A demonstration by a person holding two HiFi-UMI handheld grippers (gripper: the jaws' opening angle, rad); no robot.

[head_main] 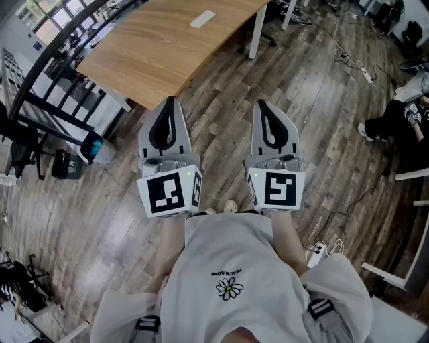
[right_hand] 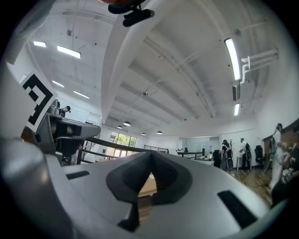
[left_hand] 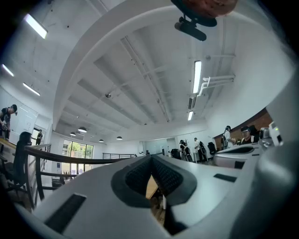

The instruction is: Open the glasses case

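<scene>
2 closed, empty: L hand-held gripper point(head_main: 170, 100), R hand-held gripper point(head_main: 262, 103) | white item point(head_main: 202, 19): head view only

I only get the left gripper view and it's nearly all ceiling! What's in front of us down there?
Observer: A wooden table stands just ahead of the left gripper.
Operator: Is something on it?
Observer: One small pale flat thing; I can't tell what it is.
Operator: Is the other one holding anything?
Observer: No, the right gripper is shut and empty.
</scene>
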